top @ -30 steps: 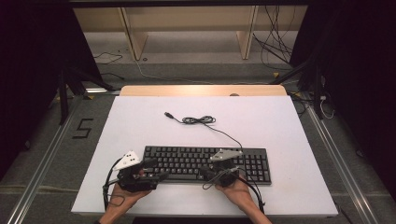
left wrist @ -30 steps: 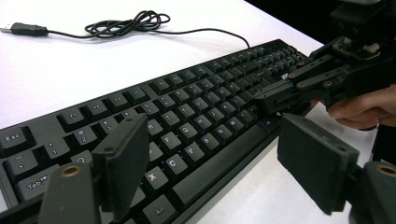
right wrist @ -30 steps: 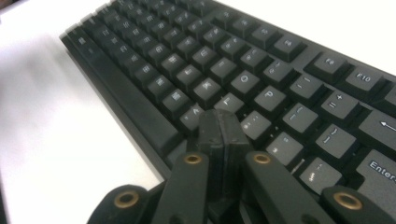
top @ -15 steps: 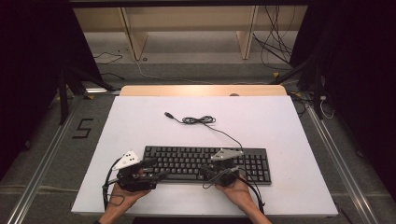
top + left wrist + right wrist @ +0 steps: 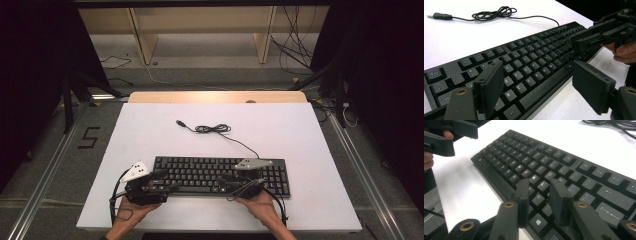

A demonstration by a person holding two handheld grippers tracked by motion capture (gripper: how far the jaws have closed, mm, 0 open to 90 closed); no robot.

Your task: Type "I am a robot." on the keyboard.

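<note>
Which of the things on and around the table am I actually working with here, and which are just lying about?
In the job:
keyboard
left gripper, open over the keys
right gripper, narrowly open over the keys

Lying about:
keyboard's cable, coiled and unplugged on the table
loose wires on the floor beyond

White table point(image 5: 150, 125) on grey floor point(image 5: 45, 150), wooden shelving point(image 5: 200, 25) behind, dark curtains point(image 5: 30, 60) at both sides.

R gripper point(image 5: 537, 195) hovered over keyboard point(image 5: 564, 167) nr Windows key, jaws slightly apart; L gripper point(image 5: 449, 135) top left.
</note>
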